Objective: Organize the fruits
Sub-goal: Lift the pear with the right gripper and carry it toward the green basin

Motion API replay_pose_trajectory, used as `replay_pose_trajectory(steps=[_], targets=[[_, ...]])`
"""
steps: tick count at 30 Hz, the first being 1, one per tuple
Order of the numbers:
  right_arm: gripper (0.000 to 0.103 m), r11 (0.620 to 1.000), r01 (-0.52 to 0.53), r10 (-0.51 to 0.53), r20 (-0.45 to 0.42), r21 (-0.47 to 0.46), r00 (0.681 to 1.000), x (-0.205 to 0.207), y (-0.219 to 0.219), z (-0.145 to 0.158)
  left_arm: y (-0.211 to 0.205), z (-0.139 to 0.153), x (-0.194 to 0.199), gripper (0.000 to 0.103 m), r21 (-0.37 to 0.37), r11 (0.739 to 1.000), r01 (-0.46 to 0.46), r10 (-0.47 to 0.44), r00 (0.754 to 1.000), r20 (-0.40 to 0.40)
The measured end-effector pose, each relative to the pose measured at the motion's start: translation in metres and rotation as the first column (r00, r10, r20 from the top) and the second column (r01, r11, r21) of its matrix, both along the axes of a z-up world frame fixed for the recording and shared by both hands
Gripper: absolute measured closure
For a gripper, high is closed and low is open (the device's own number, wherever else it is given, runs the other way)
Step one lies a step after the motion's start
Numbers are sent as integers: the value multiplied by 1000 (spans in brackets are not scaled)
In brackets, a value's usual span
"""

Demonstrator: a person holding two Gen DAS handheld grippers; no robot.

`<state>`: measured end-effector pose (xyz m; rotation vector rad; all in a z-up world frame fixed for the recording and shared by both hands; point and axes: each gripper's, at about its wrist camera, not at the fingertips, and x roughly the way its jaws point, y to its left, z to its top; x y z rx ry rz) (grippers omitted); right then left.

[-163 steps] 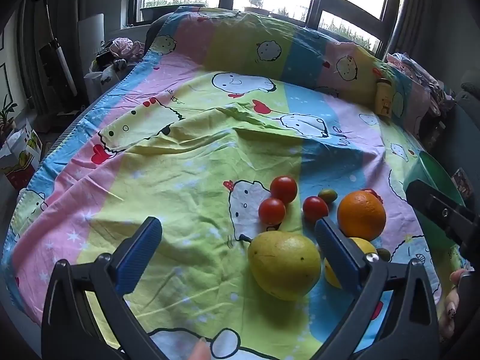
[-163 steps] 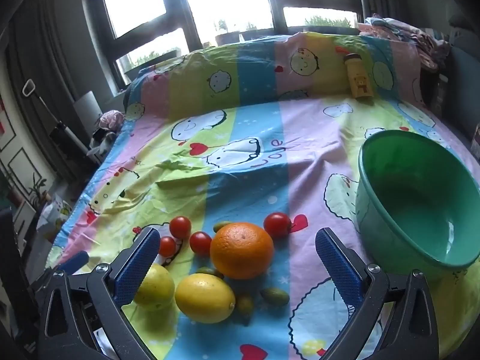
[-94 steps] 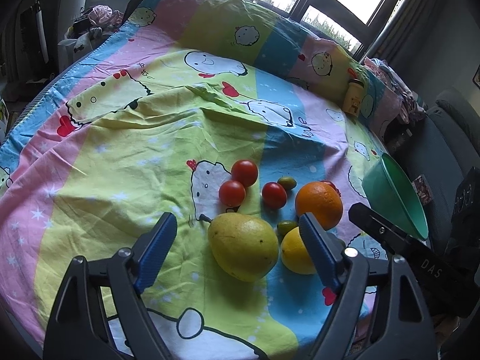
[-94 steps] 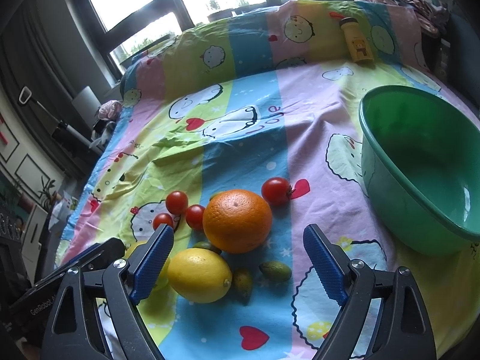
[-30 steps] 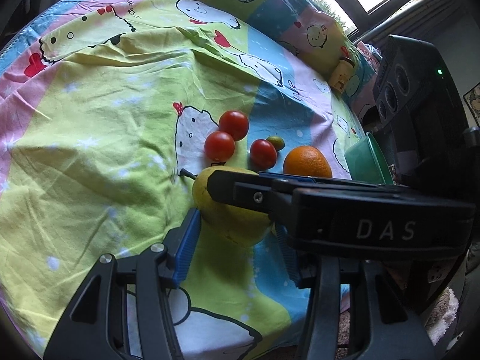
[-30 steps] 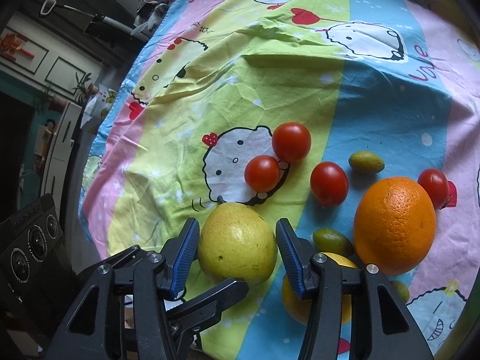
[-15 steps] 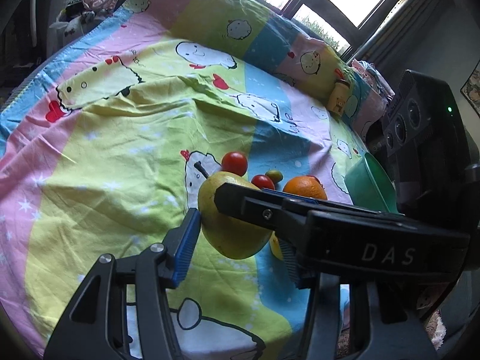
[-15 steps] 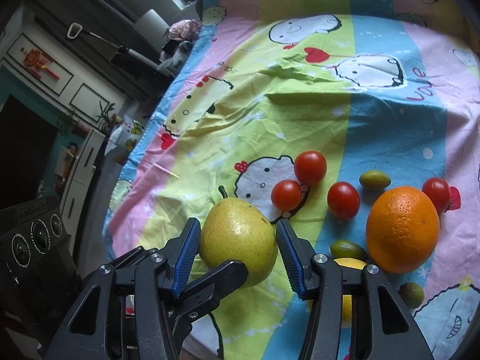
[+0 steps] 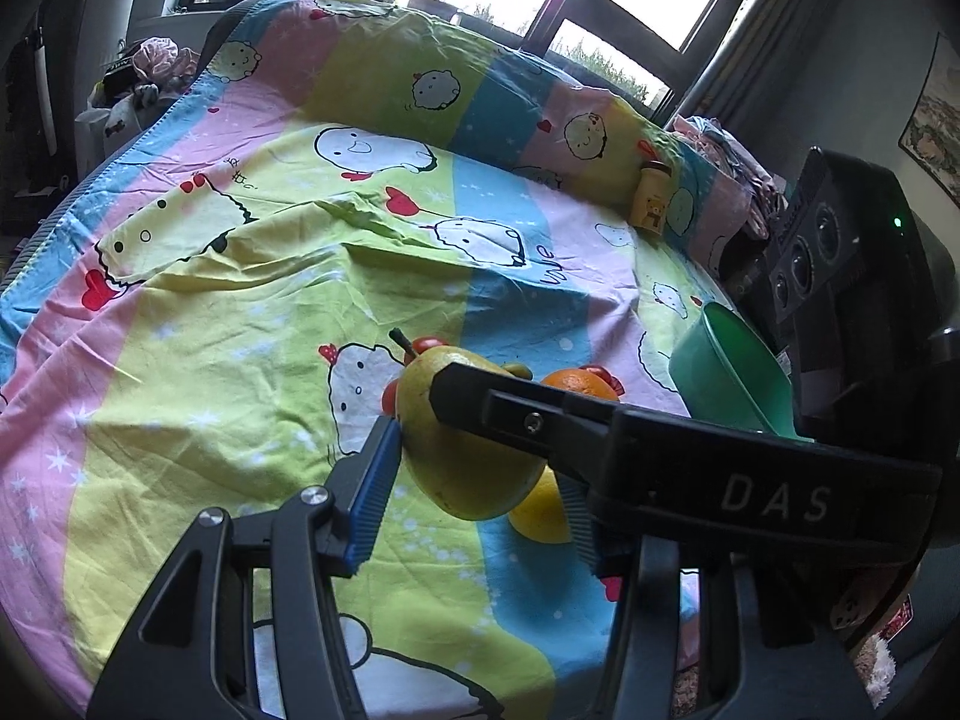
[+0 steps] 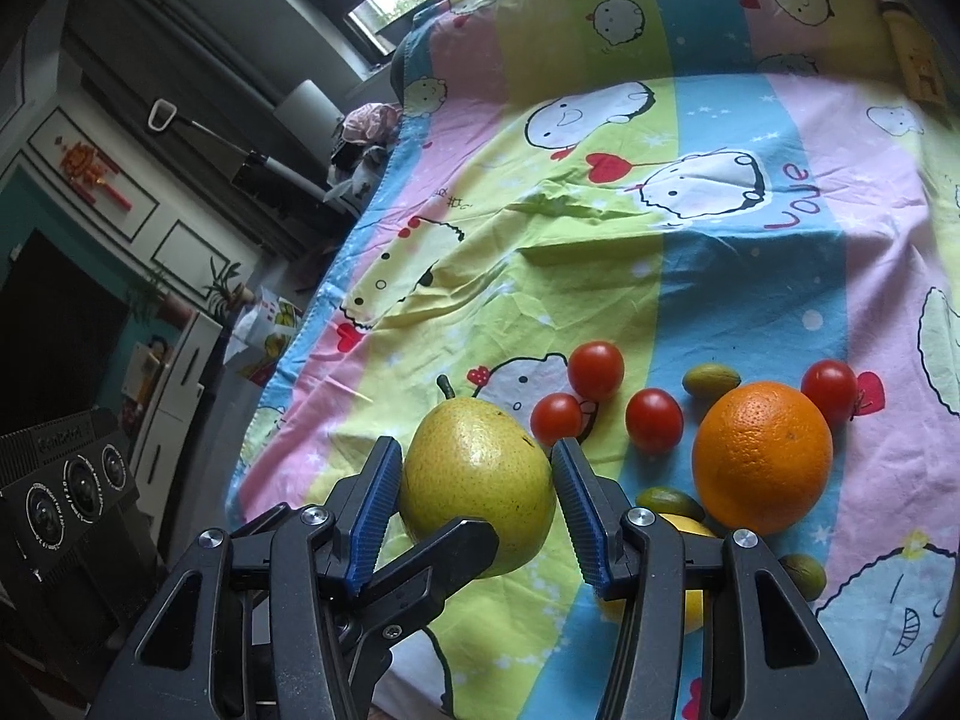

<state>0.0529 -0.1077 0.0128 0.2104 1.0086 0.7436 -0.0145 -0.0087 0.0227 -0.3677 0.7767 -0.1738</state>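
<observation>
Here both claws are clamped on the same fruit: a large yellow-green speckled pear (image 10: 477,483) with a short dark stem, held clear of the striped cartoon-print bedsheet (image 10: 750,276). The right gripper (image 10: 474,510) has its blue ribbed pads pressed against the pear's two flanks, jaws about halfway closed around it. The left gripper (image 9: 474,480) grips the same pear from another angle; its left blue pad lies flat on the fruit, and its other pad is mostly hidden behind the right gripper's black finger, which crosses that view from about three o'clock.

In the right wrist view the rest of the fruit lies on the sheet toward three o'clock of the pear. A big round orange (image 10: 762,456) sits well to the side, with a small red cherry tomato (image 10: 829,390) touching it at one o'clock. Three more red tomatoes (image 10: 654,420) cluster between pear and orange. A small green olive-shaped fruit (image 10: 711,381) rests at eleven o'clock of the orange, and a yellow lemon (image 10: 684,576) peeks out under the right finger. In the left wrist view a green plastic basin (image 9: 738,378) stands at three o'clock, well apart.
</observation>
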Motion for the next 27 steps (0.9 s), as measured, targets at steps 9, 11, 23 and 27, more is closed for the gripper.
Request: replay_pose_trajectory(steps=[9,11,23,27], targets=[[49,998,35,-35,4,44,999,1,-17,4,-14,9,5,53,35,999,26,-27,1000,16],[49,997,44,-45,11,58,999,2,-21,7,-16,12,6,53,43,999,31,-32,999,28],[49,990,88,-92,26,107,995,5,-40,15,-34,23,14,53,87,994,61,-66,996,55],[49,987,100,-104,24,124,994,5,-46,17,-40,26,16,53,104,992,69,-75,995,58]])
